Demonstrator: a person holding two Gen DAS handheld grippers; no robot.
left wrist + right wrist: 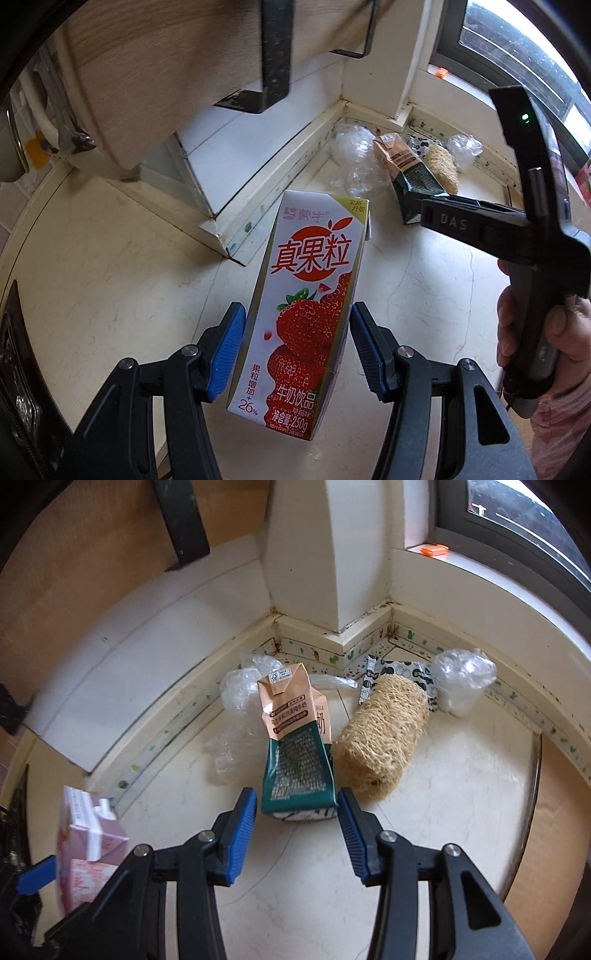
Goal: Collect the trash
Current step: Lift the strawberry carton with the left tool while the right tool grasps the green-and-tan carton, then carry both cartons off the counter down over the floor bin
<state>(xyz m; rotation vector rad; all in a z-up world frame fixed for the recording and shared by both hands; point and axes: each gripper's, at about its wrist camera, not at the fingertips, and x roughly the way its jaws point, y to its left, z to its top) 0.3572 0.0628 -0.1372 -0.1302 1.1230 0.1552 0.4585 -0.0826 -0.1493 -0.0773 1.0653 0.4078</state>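
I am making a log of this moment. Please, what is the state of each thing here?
left gripper: shut on strawberry milk carton
strawberry milk carton: held, lifted off the floor
right gripper: open, empty
green milk carton: crumpled, lying on the floor
loofah: lying on its side
plastic cup: crushed, against the baseboard

Cream floor (pixel 424 830), dark-framed window (pixel 517 520)

Glossy printed strawberry milk carton (pixel 303 314), rough fibrous loofah (pixel 380 738), crinkled clear plastic wrap (pixel 240 694).
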